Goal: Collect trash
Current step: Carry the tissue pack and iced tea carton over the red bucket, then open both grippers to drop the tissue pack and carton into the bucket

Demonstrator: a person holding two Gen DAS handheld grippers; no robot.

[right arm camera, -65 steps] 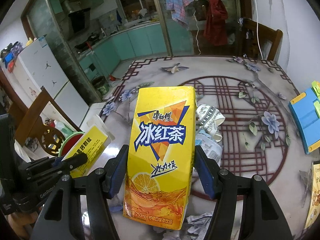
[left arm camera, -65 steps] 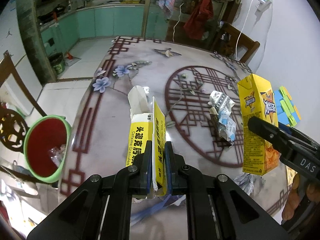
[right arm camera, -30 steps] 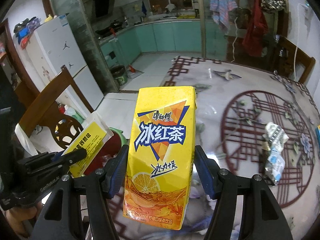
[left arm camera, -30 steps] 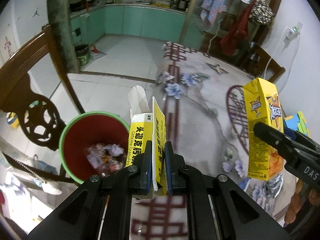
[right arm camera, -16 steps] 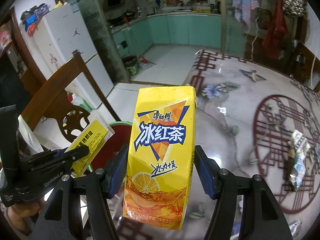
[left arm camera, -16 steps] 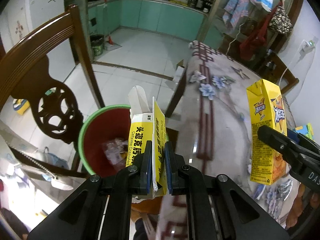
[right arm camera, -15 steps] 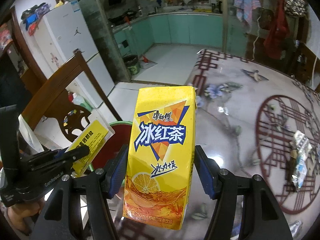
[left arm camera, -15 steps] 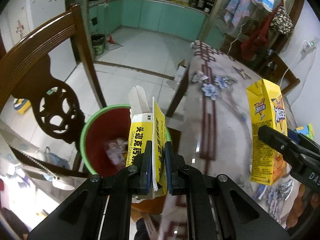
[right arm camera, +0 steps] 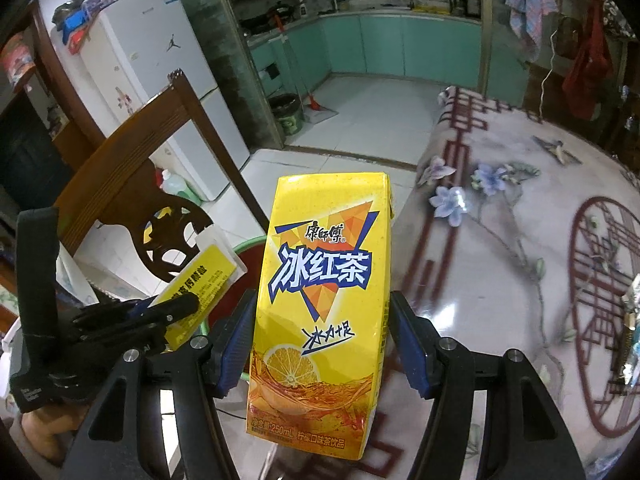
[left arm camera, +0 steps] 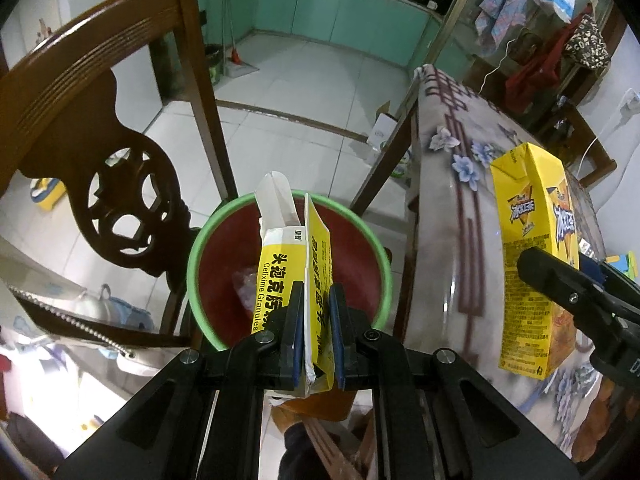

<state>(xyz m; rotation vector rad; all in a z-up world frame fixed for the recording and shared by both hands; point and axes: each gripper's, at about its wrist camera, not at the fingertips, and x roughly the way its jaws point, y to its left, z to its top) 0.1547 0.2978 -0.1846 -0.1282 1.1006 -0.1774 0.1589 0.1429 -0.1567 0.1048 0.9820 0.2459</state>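
Note:
My left gripper (left arm camera: pixel 316 312) is shut on a flattened yellow and white medicine box (left arm camera: pixel 294 264) and holds it right over a red bin with a green rim (left arm camera: pixel 192 256) on the floor; some trash lies inside the bin. My right gripper (right arm camera: pixel 322 344) is shut on a yellow iced tea carton (right arm camera: pixel 320 280), held upright over the table's edge. The carton also shows at the right of the left wrist view (left arm camera: pixel 532 264). The medicine box (right arm camera: pixel 200 280) and the left gripper (right arm camera: pixel 160 312) show at the left of the right wrist view, with the bin's rim (right arm camera: pixel 248 245) behind them.
A dark wooden chair (left arm camera: pixel 100 128) stands just left of the bin. The patterned table (right arm camera: pixel 500 264) lies to the right, with crumpled wrappers (right arm camera: pixel 632 320) at its far right. Tiled floor (left arm camera: pixel 300 76) and teal kitchen cabinets lie beyond.
Both grippers have swung left from over the table towards the bin. The medicine box now hangs directly above the bin's opening. Both grips are unchanged.

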